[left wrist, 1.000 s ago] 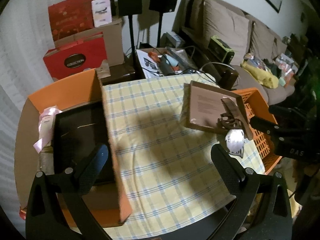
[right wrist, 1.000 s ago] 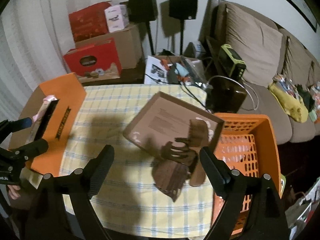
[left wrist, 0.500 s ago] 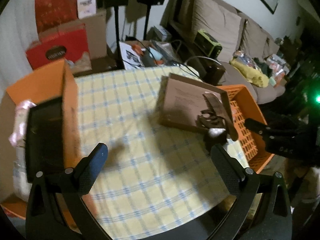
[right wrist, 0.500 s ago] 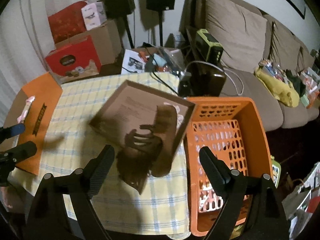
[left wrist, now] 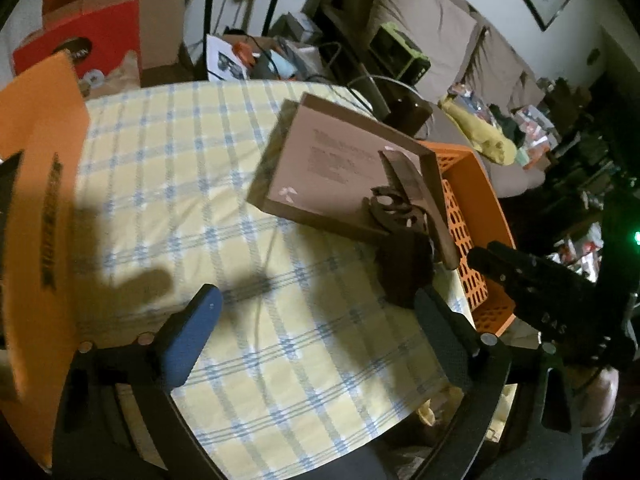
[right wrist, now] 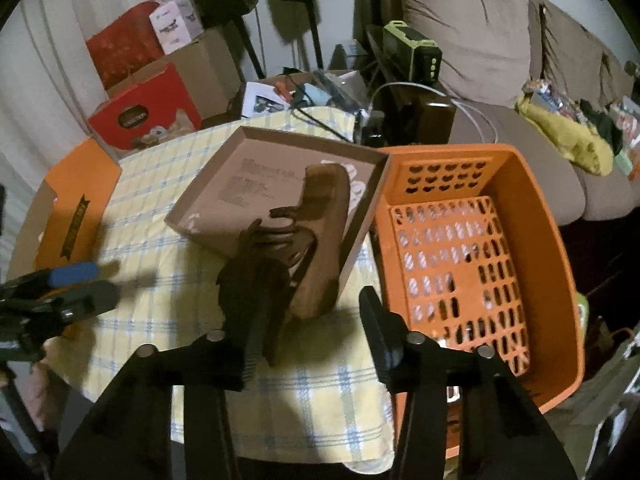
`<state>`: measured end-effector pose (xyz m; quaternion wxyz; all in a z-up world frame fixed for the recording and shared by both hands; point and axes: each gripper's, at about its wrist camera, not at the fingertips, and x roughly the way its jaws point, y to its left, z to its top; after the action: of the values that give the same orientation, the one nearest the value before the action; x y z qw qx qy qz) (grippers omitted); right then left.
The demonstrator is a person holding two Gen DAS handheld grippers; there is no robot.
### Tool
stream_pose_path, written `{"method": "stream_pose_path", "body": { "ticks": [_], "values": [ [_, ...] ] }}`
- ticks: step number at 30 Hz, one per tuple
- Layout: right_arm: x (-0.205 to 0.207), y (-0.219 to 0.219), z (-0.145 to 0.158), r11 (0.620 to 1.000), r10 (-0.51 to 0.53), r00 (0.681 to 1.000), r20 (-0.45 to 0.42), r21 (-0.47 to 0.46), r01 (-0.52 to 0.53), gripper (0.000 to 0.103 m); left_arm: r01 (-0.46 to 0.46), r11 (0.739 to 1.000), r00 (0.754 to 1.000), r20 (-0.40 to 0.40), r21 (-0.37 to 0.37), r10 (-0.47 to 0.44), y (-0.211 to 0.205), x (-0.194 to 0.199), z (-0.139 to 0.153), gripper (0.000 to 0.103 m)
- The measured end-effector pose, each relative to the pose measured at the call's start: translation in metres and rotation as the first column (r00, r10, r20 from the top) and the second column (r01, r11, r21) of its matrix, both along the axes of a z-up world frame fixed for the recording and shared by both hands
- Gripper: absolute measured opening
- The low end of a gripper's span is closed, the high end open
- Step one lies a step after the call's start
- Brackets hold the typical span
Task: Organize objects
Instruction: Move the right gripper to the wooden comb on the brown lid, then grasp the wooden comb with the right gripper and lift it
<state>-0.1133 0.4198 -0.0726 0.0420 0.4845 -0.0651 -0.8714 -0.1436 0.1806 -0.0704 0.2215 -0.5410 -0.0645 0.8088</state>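
Observation:
A brown sandal [right wrist: 324, 232] leans over the edge of a shallow brown cardboard lid [right wrist: 248, 200] on the checked tablecloth [right wrist: 160, 300]. A darker brown piece [right wrist: 256, 284] lies against its near end. My right gripper [right wrist: 312, 320] hovers just short of that end. Its jaws are closing, the sandal's tip lies between them, and the pads do not press on it. My left gripper [left wrist: 316, 320] is over bare cloth, jaws wide but closing slightly, with nothing between them. The left wrist view also shows the sandal [left wrist: 408, 192] and the right gripper [left wrist: 520, 284] beside it.
An orange slotted basket [right wrist: 532, 216] stands right of the lid at the table's edge. An orange box [left wrist: 36, 200] occupies the table's left side. Behind the table are a sofa [right wrist: 480, 28], speaker stands, red and cardboard boxes and cables.
Both grippers have come down closer to the table. The left view swung from the orange box to the middle of the cloth. The right jaws narrowed near the sandal.

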Motion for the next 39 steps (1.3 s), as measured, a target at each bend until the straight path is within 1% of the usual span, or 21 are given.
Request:
{"method": "stream_pose_path", "body": {
  "ticks": [3,6,10,17,21,24,27,30,32,34,36,39],
  "values": [
    [-0.003,0.006,-0.003,1.000,-0.030,1.000,0.004,-0.005,0.030,0.039,0.014,1.000,1.000,0.008,0.012,-0.014,0.010,0.000,-0.008,0.093],
    [-0.007,0.010,-0.008,0.999,-0.040,0.999,0.018,-0.016,0.041,0.039,0.036,0.999,0.999,0.017,0.019,-0.036,0.021,0.001,-0.014,0.093],
    [-0.010,0.013,-0.010,0.999,-0.047,0.999,0.025,-0.027,0.047,0.039,0.039,0.999,0.999,0.034,0.021,-0.040,0.030,-0.003,-0.020,0.093],
    [-0.022,0.010,-0.018,0.999,-0.042,0.997,0.058,-0.030,0.044,0.038,0.050,0.999,0.999,0.018,0.017,-0.050,0.036,-0.005,-0.014,0.093],
    [-0.031,0.008,-0.021,0.998,-0.053,0.996,0.075,-0.014,0.054,0.038,0.048,0.999,0.999,0.021,0.009,-0.048,0.036,-0.007,-0.015,0.093],
    [-0.039,0.006,-0.021,0.998,-0.065,0.994,0.085,0.021,0.063,0.038,0.044,0.999,0.999,0.023,0.003,-0.044,0.035,-0.007,-0.015,0.093],
    [-0.044,0.002,-0.016,0.994,-0.069,0.995,0.072,0.086,0.063,0.038,0.039,0.999,0.999,0.025,0.003,-0.039,0.032,-0.008,-0.015,0.093],
    [-0.047,-0.001,-0.008,0.992,-0.052,0.998,0.046,0.116,0.047,0.038,0.032,0.999,0.999,0.027,0.006,-0.032,0.028,-0.010,-0.014,0.093],
    [-0.053,-0.004,-0.005,0.992,-0.033,0.998,0.044,0.127,0.027,0.037,0.032,0.999,0.999,0.025,0.003,-0.032,0.027,-0.011,-0.014,0.093],
    [-0.062,-0.008,-0.006,0.990,-0.007,0.998,0.060,0.138,-0.001,0.034,0.034,0.999,0.999,0.026,-0.001,-0.034,0.027,-0.011,-0.013,0.093],
    [-0.070,-0.014,-0.008,0.987,0.012,0.997,0.078,0.159,-0.024,0.028,0.038,0.999,0.999,0.027,0.000,-0.038,0.027,-0.011,-0.012,0.093],
    [-0.079,-0.022,-0.014,0.977,0.053,0.991,0.124,0.200,-0.077,0.027,0.048,0.999,0.999,0.021,-0.003,-0.048,0.027,-0.009,-0.010,0.093]
  ]
}}
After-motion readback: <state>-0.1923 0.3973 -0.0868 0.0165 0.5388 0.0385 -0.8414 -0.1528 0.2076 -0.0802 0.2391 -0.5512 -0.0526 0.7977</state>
